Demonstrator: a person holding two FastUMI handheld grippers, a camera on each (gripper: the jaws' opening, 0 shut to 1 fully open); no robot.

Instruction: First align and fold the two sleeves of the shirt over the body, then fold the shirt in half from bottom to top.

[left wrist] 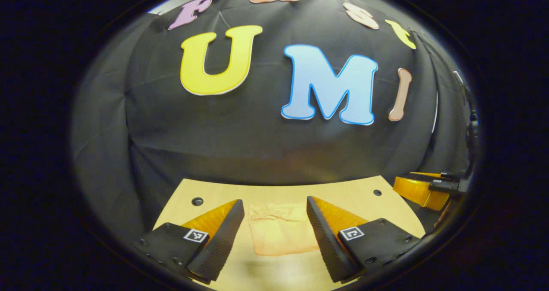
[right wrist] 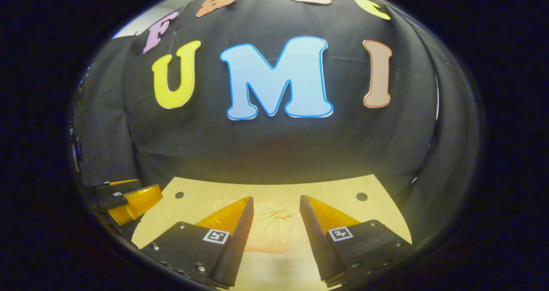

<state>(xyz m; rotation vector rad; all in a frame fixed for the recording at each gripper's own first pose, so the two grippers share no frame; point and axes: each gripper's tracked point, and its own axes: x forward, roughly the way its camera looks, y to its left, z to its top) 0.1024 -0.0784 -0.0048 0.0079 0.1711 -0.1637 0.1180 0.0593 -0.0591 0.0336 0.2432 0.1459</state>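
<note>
A pale peach shirt (left wrist: 281,231) lies folded into a small rectangle on the light wooden table (left wrist: 274,190). In the left gripper view my left gripper (left wrist: 274,205) hangs open above the table, the shirt showing in the gap between its fingers, apart from them. The right gripper (left wrist: 422,188) shows at the far right edge, off the table's corner. In the right gripper view my right gripper (right wrist: 275,201) is open too, with the folded shirt (right wrist: 272,231) lying past its tips on the table (right wrist: 274,188). The left gripper (right wrist: 128,198) sits at the far left.
The black cloth wall hangs close behind the table's far edge. Two dark round holes (left wrist: 197,201) (left wrist: 377,192) mark the table's far corners. The table's front part near the fingers is bare wood.
</note>
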